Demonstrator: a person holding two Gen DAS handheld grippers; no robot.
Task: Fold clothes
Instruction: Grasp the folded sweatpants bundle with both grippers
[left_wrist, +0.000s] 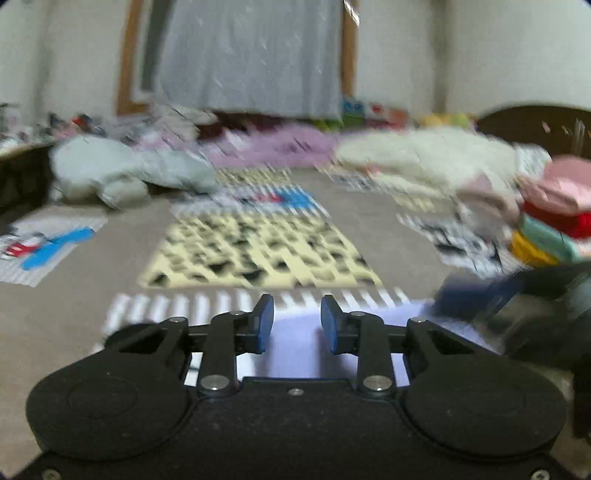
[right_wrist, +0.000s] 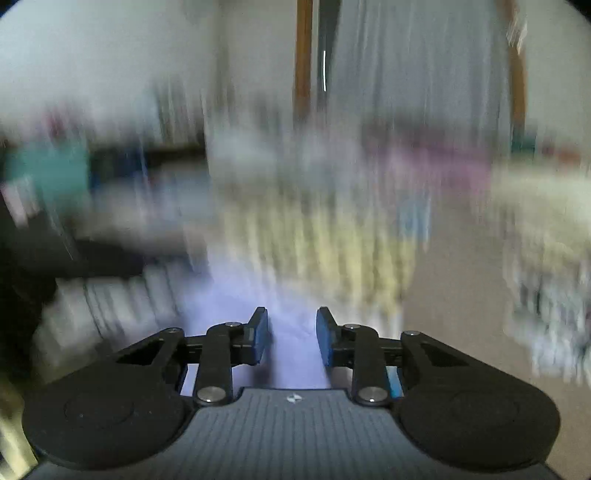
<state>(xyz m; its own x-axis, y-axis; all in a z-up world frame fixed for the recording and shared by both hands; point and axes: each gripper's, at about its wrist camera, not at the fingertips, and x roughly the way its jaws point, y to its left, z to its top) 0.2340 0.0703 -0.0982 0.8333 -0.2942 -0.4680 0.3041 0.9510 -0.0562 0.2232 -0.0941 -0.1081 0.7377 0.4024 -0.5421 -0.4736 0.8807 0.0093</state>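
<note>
A pale lavender cloth (left_wrist: 295, 343) lies flat on the beige surface (left_wrist: 74, 314), right under the left gripper (left_wrist: 297, 323) at six o'clock in the left wrist view. The tongs there are spread, blue pads (left_wrist: 266, 321) apart, nothing between them but the lavender fabric below. At twelve o'clock from the gripper a yellow garment with dark spots (left_wrist: 255, 254) is laid out flat, a striped white edge (left_wrist: 184, 306) showing along its near side. Further on at twelve, a striped piece with blue and red print (left_wrist: 273, 199). At ten o'clock, another striped piece with a blue shape (left_wrist: 48, 247), and behind it a pale green bundle (left_wrist: 122, 173). At two o'clock, a cream heap (left_wrist: 424, 155); at three, a stack of folded clothes (left_wrist: 554, 218) in pink, red, teal and yellow. At four o'clock, the right gripper (left_wrist: 517, 306) shows dark and smeared. Over to the right wrist view: heavy blur, but the right gripper (right_wrist: 291, 336) also stands spread, empty, over the same lavender cloth (right_wrist: 291, 354). Yellow garment (right_wrist: 325, 240) a smear at twelve o'clock.
</note>
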